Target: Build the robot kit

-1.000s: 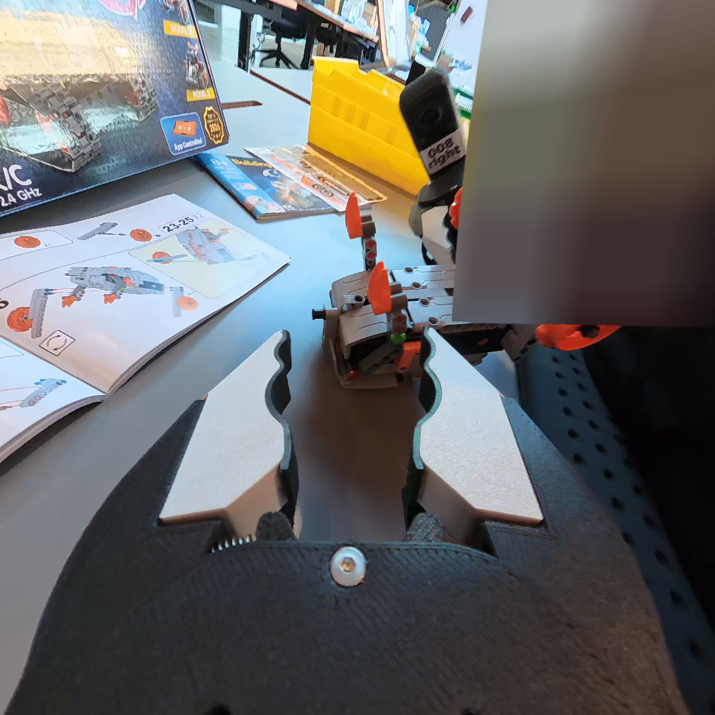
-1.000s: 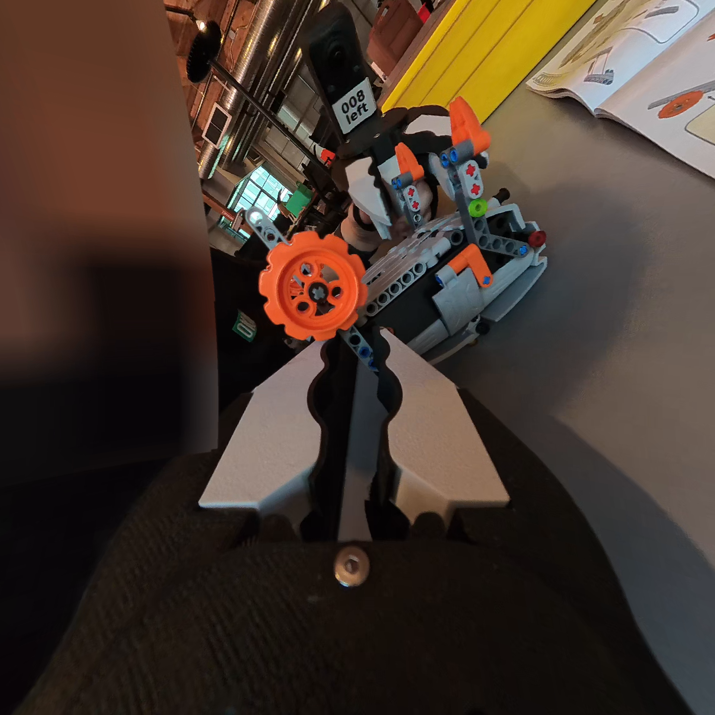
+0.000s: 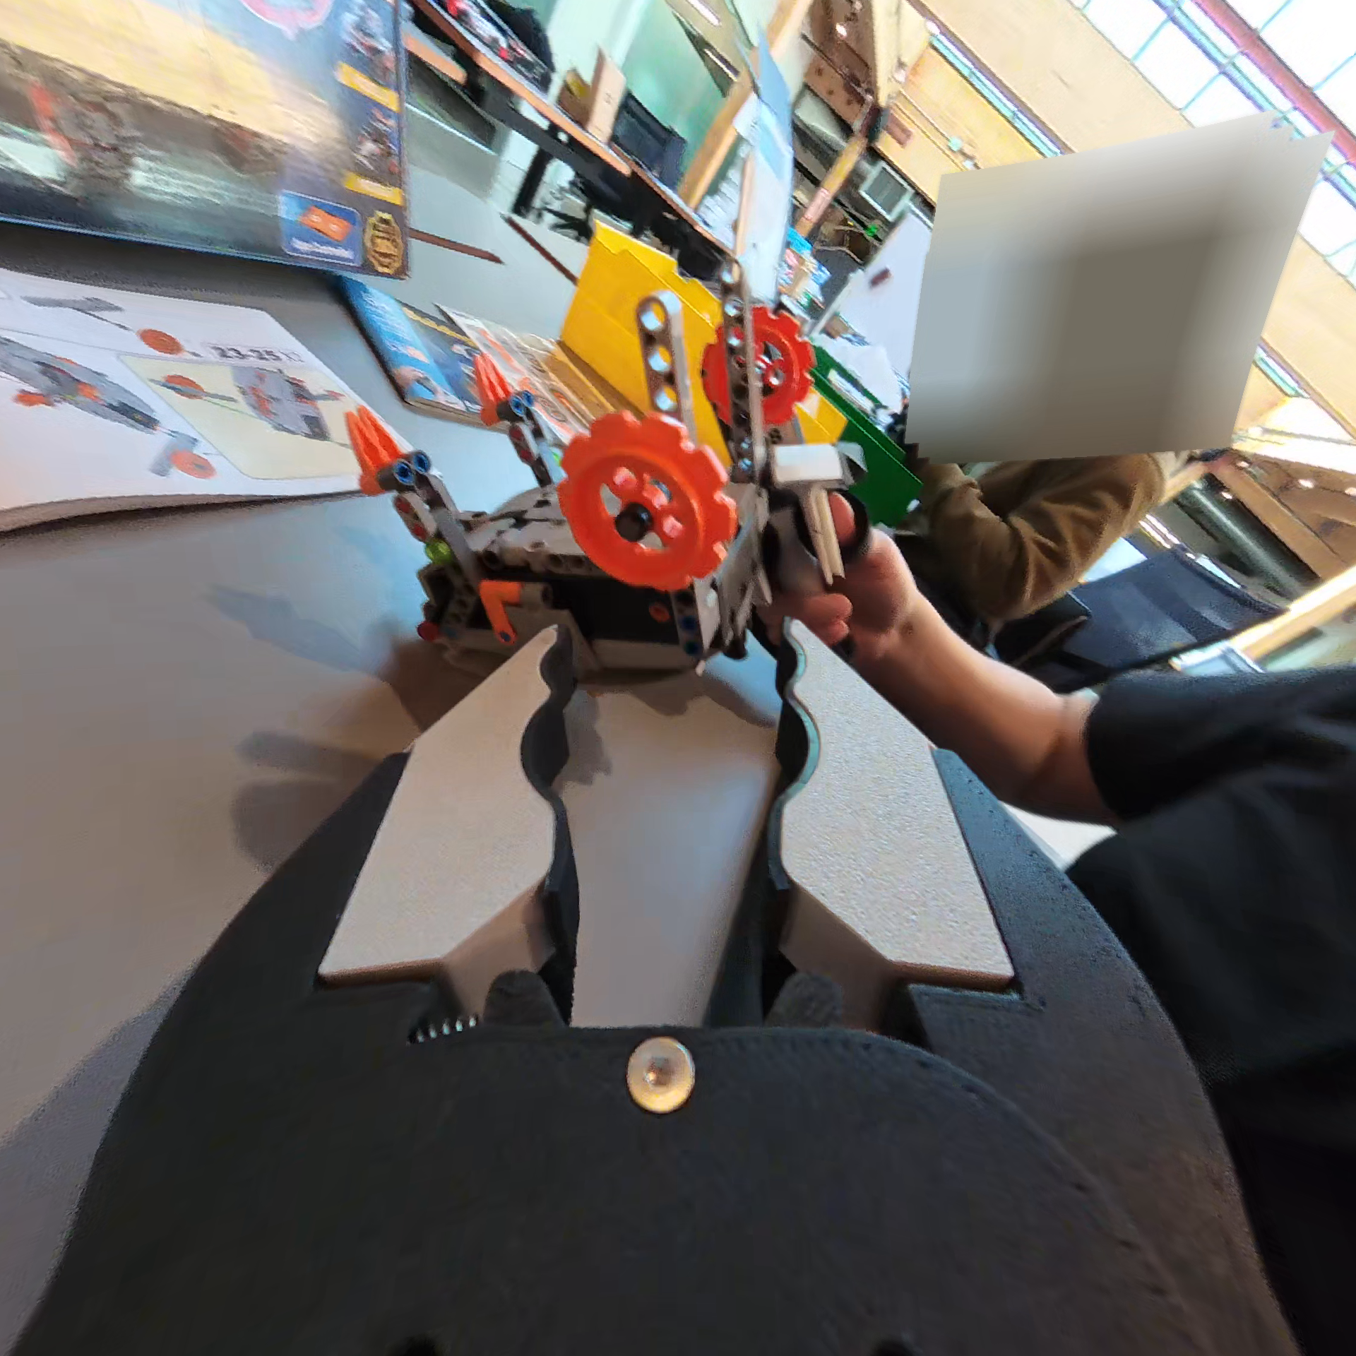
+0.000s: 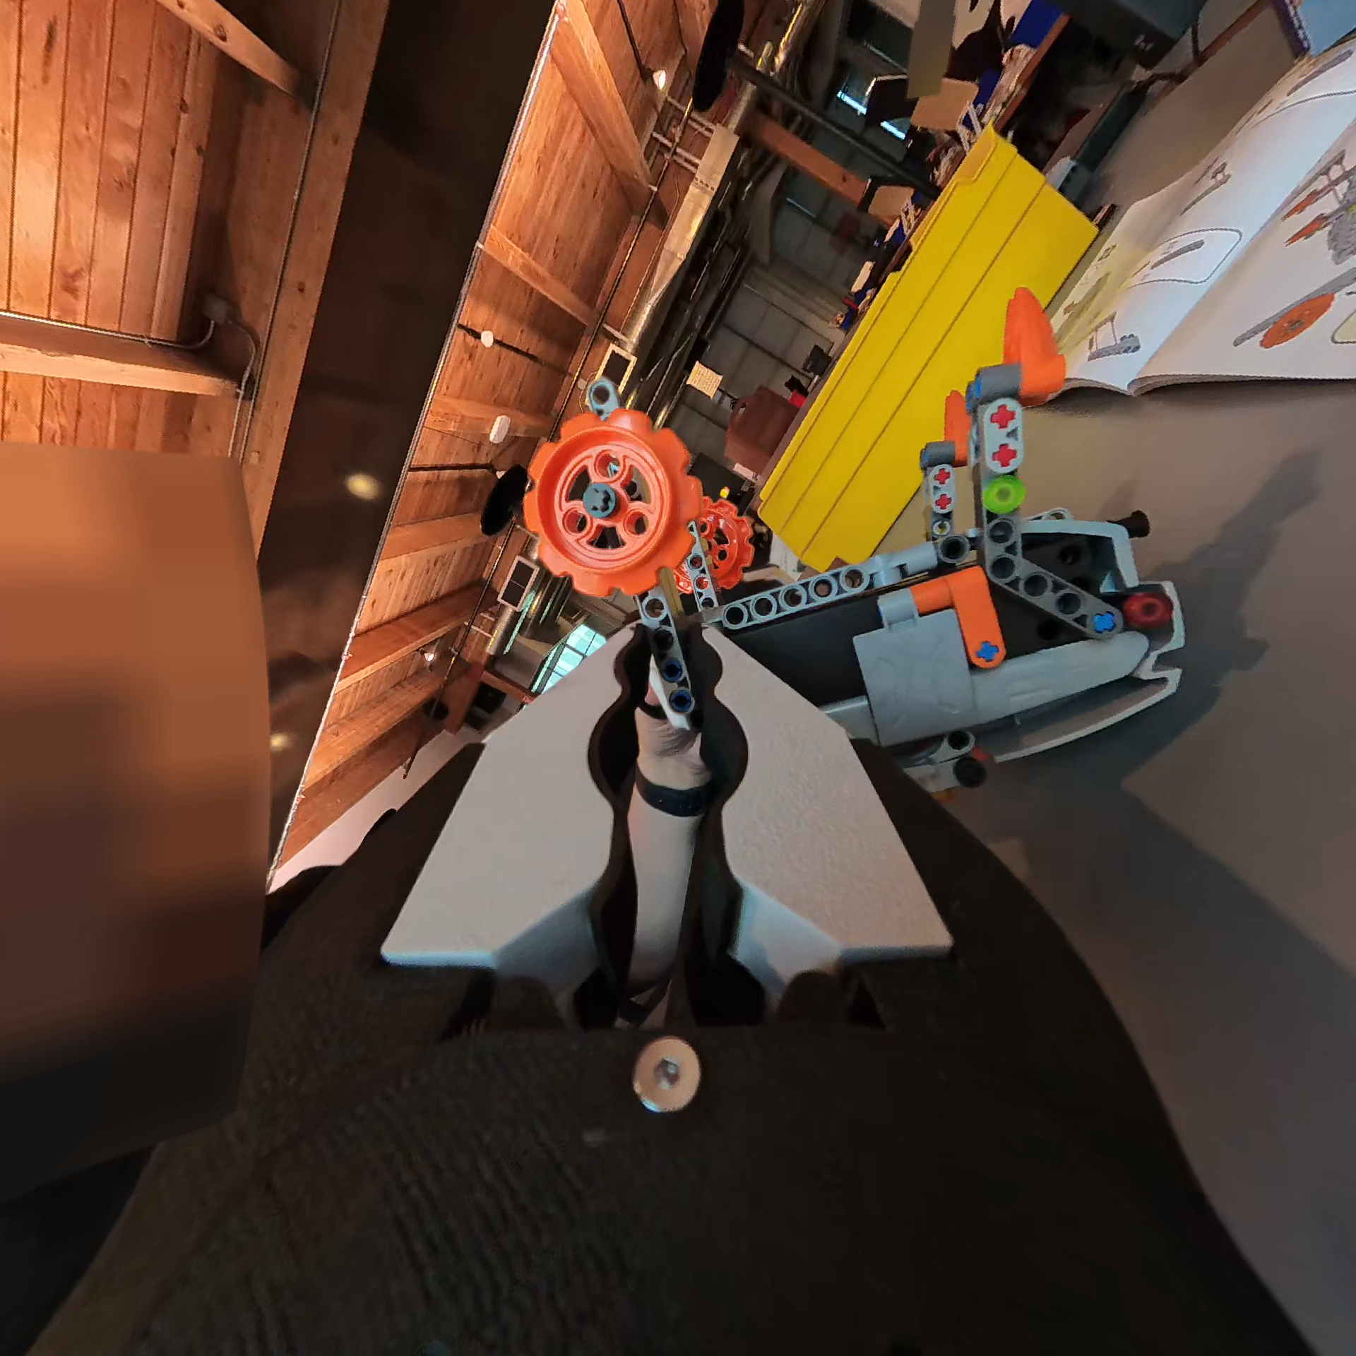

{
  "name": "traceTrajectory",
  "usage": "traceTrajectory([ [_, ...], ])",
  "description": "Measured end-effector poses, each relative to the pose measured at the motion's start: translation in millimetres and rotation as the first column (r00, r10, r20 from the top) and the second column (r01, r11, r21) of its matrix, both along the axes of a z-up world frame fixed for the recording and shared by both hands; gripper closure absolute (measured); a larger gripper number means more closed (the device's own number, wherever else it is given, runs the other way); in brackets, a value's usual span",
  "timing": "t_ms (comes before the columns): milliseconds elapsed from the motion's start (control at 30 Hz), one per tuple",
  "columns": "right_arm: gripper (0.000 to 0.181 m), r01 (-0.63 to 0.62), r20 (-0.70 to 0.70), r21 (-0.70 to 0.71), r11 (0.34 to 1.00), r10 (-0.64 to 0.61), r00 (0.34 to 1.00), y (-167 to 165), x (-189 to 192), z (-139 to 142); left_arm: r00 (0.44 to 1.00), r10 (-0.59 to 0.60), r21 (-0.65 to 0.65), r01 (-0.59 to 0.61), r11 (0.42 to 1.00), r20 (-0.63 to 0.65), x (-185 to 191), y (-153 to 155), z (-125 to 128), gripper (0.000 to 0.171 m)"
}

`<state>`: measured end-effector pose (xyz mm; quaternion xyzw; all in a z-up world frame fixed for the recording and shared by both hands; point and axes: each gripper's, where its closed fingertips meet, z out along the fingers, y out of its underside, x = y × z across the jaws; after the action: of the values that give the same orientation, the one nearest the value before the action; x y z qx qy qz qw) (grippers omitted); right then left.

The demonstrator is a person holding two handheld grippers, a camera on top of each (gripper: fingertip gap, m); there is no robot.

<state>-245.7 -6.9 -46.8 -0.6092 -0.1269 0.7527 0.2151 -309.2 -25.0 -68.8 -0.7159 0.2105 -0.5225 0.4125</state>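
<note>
The right gripper [image 4: 671, 679] has its jaws drawn narrow around a grey perforated beam [image 4: 669, 646] that carries an orange toothed wheel [image 4: 609, 510] just above the fingertips. That beam belongs to a grey and black brick-built model [image 4: 976, 660] whose body rests on the grey table [image 4: 1211, 844] to the right of the jaws. The left gripper [image 3: 671, 649] holds nothing: its jaws stand wide apart, tips just beside the near side of the model [image 3: 587, 587], with bare table between them. A second orange wheel [image 3: 759, 367] sits farther back. Beyond lie an open instruction booklet [image 3: 169, 411], a printed box [image 3: 205, 125] and a yellow bin [image 3: 638, 323].
</note>
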Motion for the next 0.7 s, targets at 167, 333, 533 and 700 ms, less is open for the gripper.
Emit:
traceTrajectory([
  [167, 0.172, 0.016, 0.004, 0.001, 1.000, -0.016, 1.000, -5, 4, -4, 0.997, -0.045, 0.033, 0.047, 0.998, -0.070, 26, 3, -4, 0.146],
  [333, 0.171, 0.007, 0.016, -0.008, 1.000, -0.007, 1.000, -2, 10, -10, 0.994, -0.084, -0.009, 0.083, 0.996, -0.064, 29, 1, -5, 0.161],
  [533, 0.167, 0.051, 0.090, 0.161, 0.986, -0.066, 0.994, -1, 18, -6, 0.989, -0.147, -0.053, 0.147, 0.988, -0.004, 19, -1, -3, 0.163],
  [700, 0.156, 0.052, 0.180, 0.296, 0.954, -0.109, 0.978, -2, 19, -12, 0.985, -0.139, -0.068, 0.146, 0.987, 0.098, 10, 1, 6, 0.165],
])
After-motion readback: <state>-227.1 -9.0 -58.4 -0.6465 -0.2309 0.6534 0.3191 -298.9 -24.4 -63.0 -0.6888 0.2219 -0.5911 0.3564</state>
